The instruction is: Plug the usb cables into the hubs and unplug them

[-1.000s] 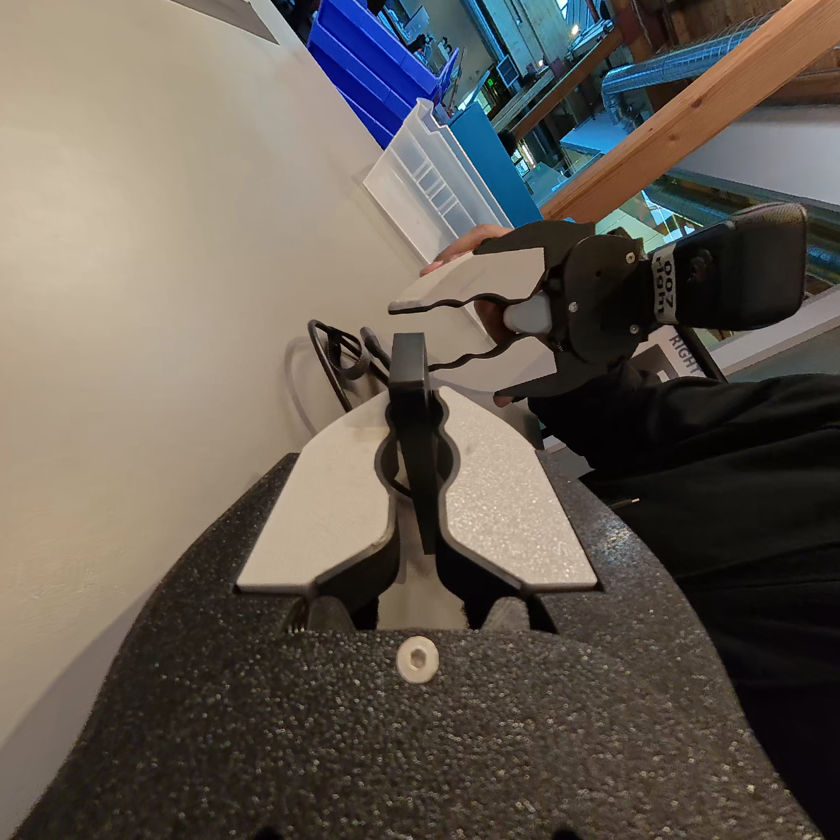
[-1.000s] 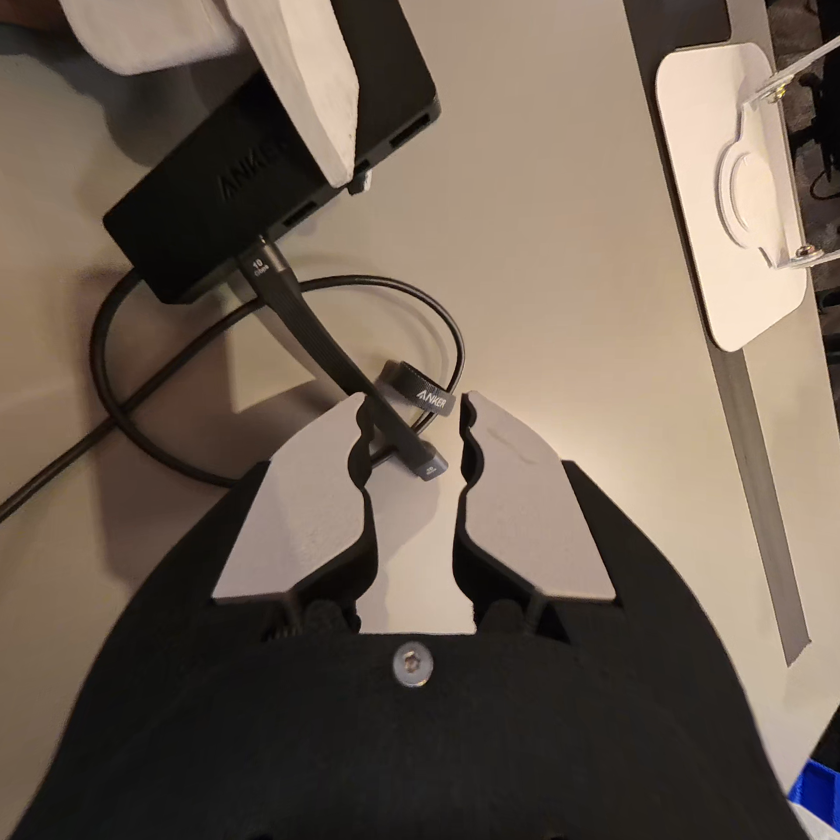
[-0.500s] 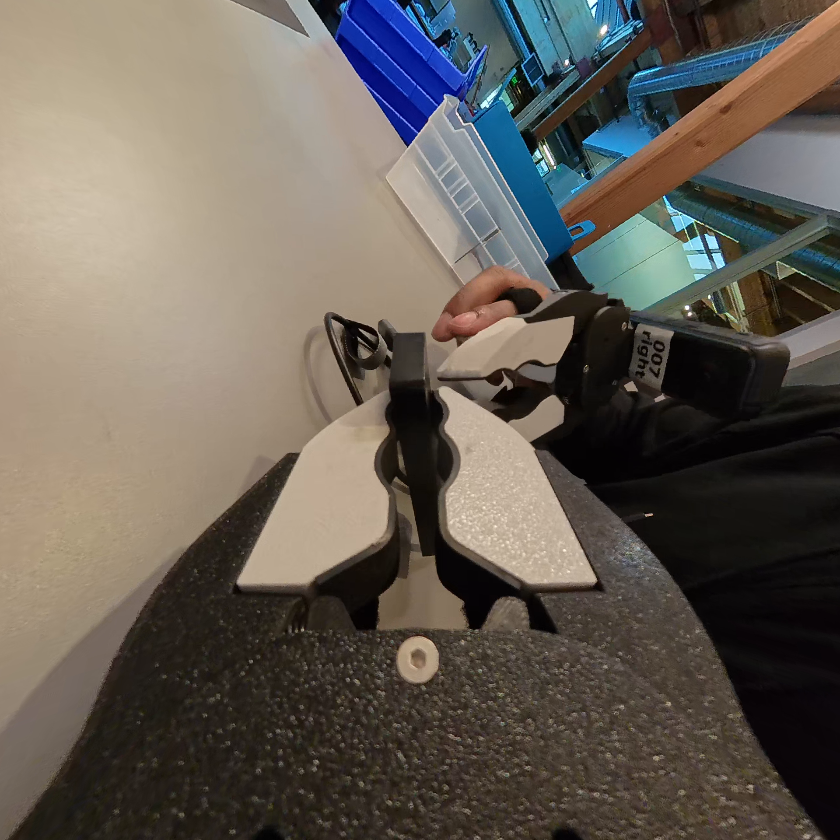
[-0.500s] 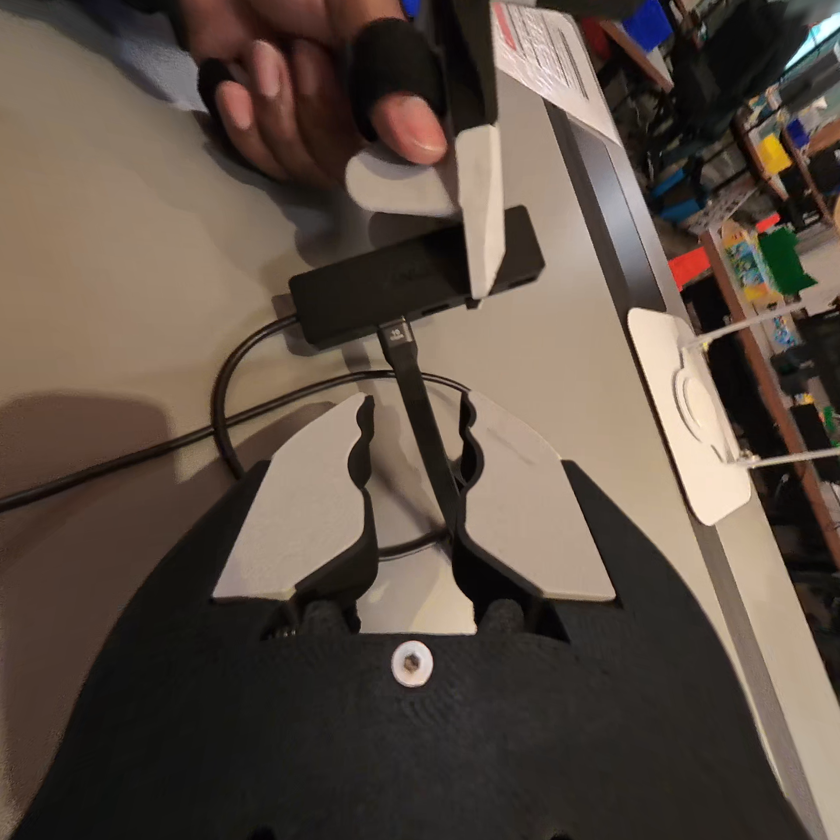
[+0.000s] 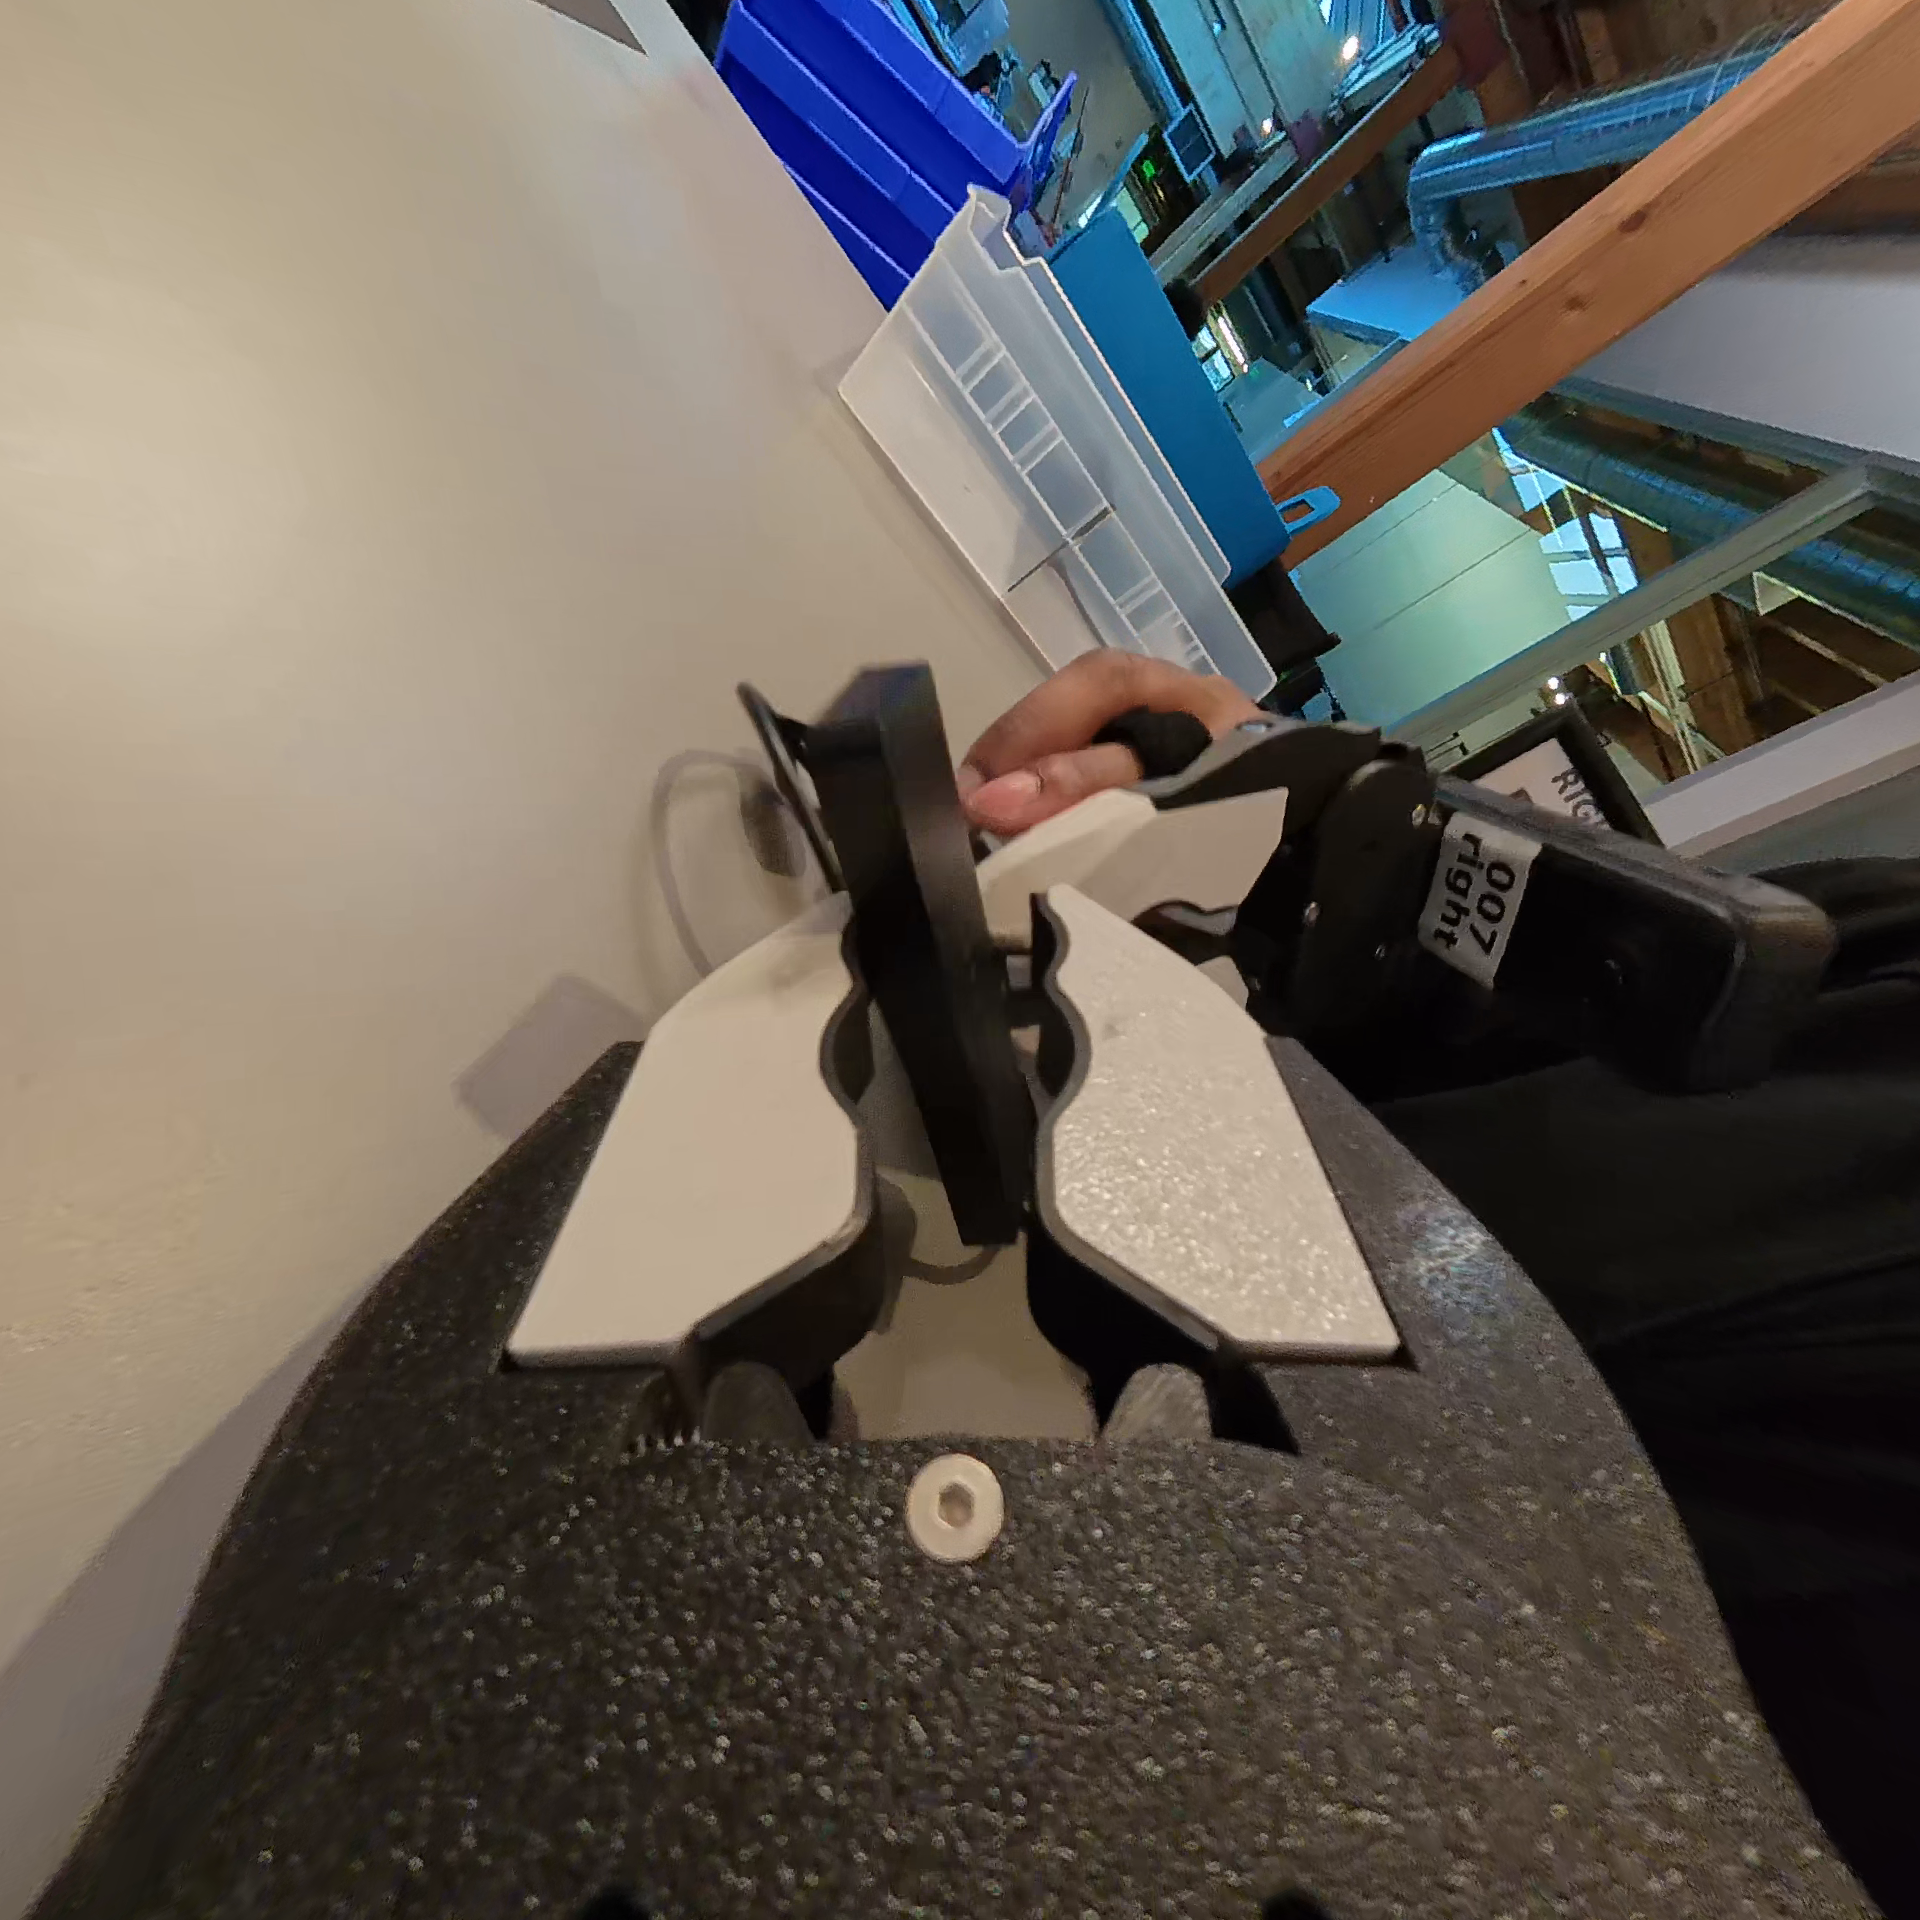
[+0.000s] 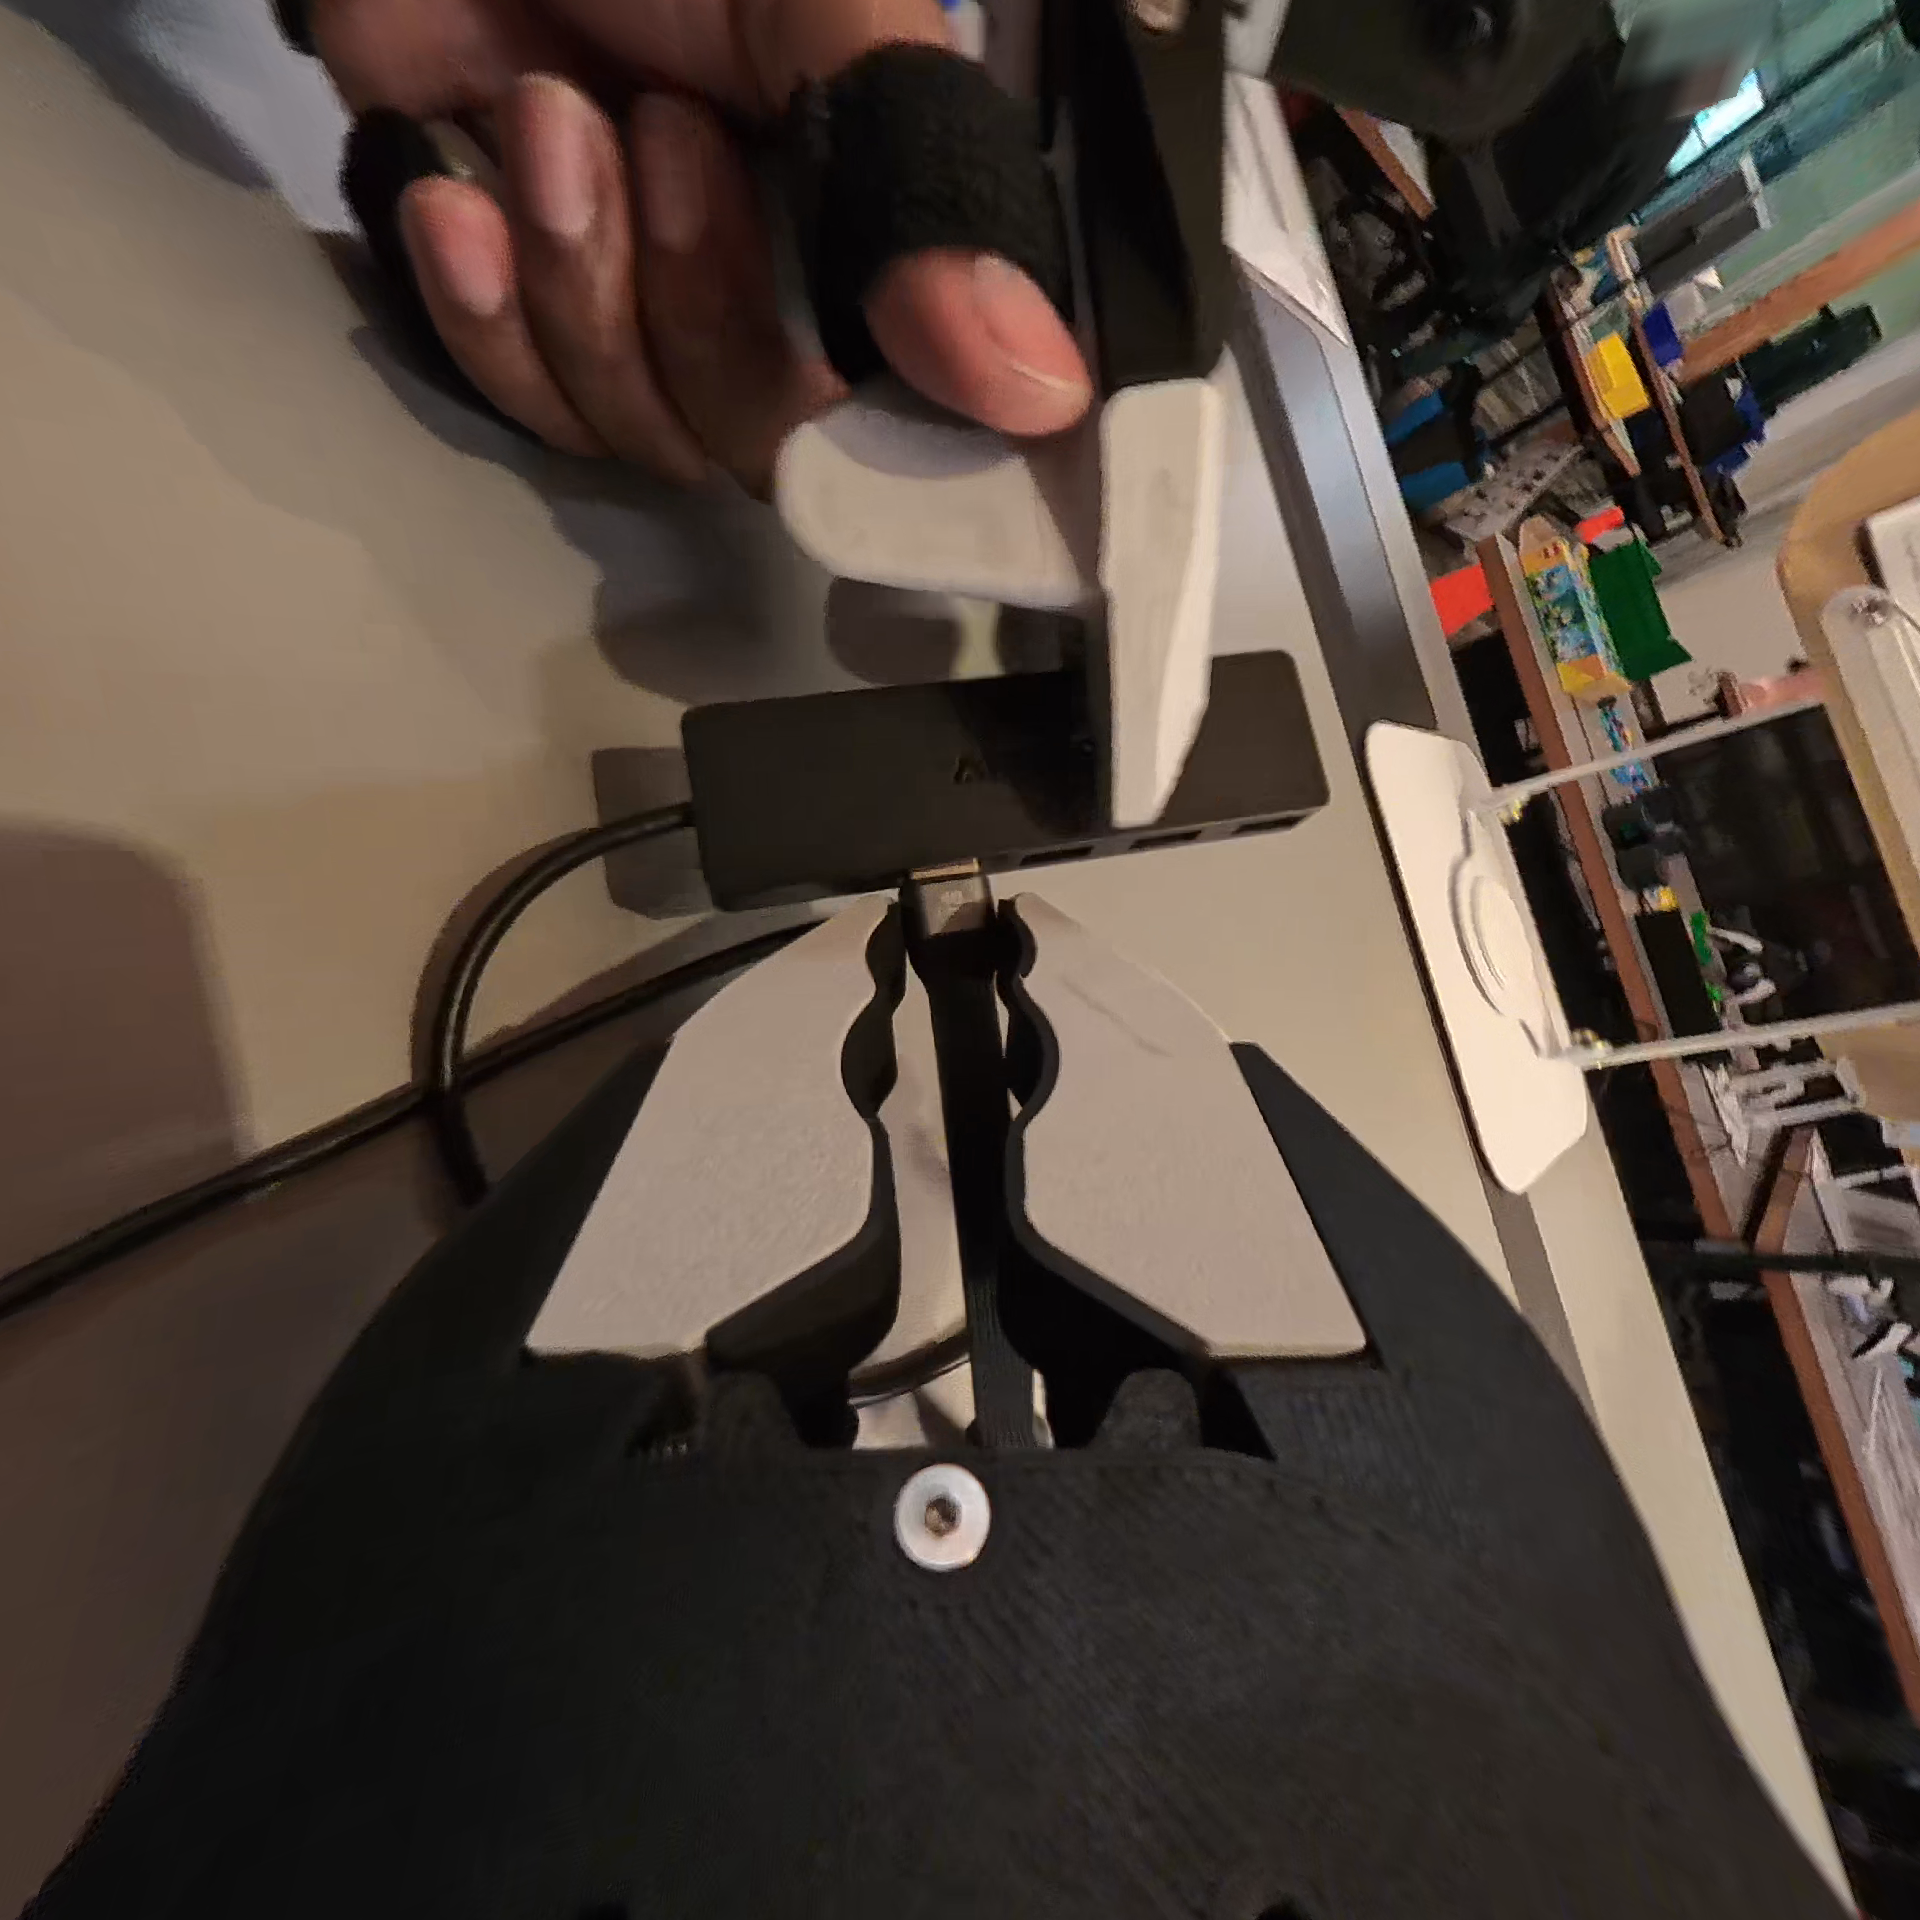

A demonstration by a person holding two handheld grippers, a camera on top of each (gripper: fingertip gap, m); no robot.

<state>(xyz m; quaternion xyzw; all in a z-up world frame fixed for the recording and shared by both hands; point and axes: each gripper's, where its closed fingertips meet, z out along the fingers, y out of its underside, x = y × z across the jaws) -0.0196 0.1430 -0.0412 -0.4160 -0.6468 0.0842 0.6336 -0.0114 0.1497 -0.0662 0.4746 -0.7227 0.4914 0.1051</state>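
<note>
A black USB hub [image 6: 831, 790] is held just above the beige table [image 6: 260, 520]. My left gripper [image 5: 940, 909] is shut on the hub [image 5: 914, 831], which stands tilted between its jaws. In the right wrist view the left gripper's white fingers [image 6: 1153, 623] clamp the hub from above, with a person's hand behind them. My right gripper [image 6: 954, 914] is shut on the plug of a flat black USB cable [image 6: 971, 1143]. The plug sits in a port on the hub's front edge, with a sliver of metal showing. The right gripper's fingers [image 5: 1174, 842] show beside the hub in the left wrist view.
The hub's own round black cable [image 6: 468, 987] loops left across the table. A white pad with a clear stand [image 6: 1475, 966] lies near the table's right edge. A clear plastic organiser box [image 5: 1039, 468] and blue bins [image 5: 862, 135] stand at the far side. The grippers are tip to tip, or close to it.
My right gripper slid forward along the USB cable and shut on its plug at the hub. The hub has tilted in my left gripper's jaws.
</note>
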